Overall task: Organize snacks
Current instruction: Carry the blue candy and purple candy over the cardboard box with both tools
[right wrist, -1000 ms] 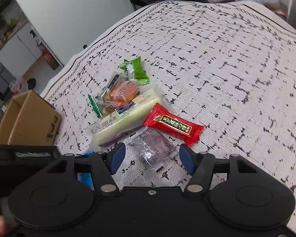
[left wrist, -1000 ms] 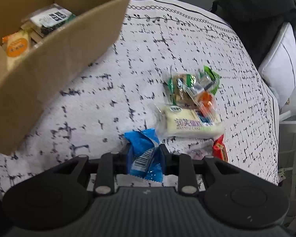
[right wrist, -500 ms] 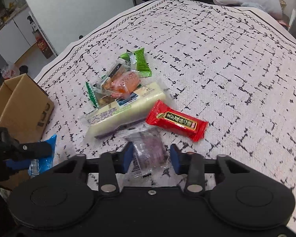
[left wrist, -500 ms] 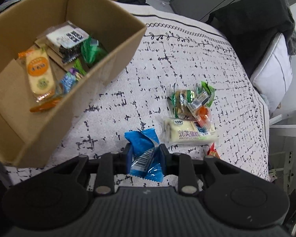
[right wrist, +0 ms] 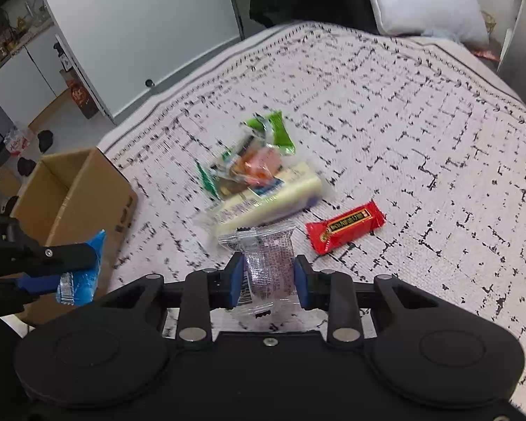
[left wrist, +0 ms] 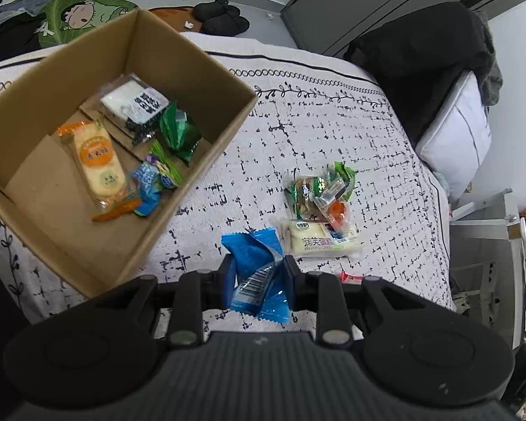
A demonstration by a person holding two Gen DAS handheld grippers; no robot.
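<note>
- While both grippers hold a snack, the step in hand looks like carrying snacks to the box (left wrist: 224, 133).
- The left gripper (left wrist: 257, 273) is pinched tight on a blue packet (left wrist: 259, 270), up in the air just beside the box.
- The right gripper (right wrist: 269, 277) has just been closing, and a clear packet (right wrist: 268, 263) with something dark inside sits between its jaws, gripped and up off the bed cover (right wrist: 403, 112).
- The box sits on the bed cover and already has some snacks in it, like a long orange cracker pack (left wrist: 100, 163) and a green packet (left wrist: 179, 133).
- More snacks lie in a small pile (right wrist: 259, 179) on the cover, and a red bar (right wrist: 345, 226) lies near it.
- Next, I think the left gripper should go over the open box and let the blue packet drop in.
- After that the clear packet can follow.
</note>
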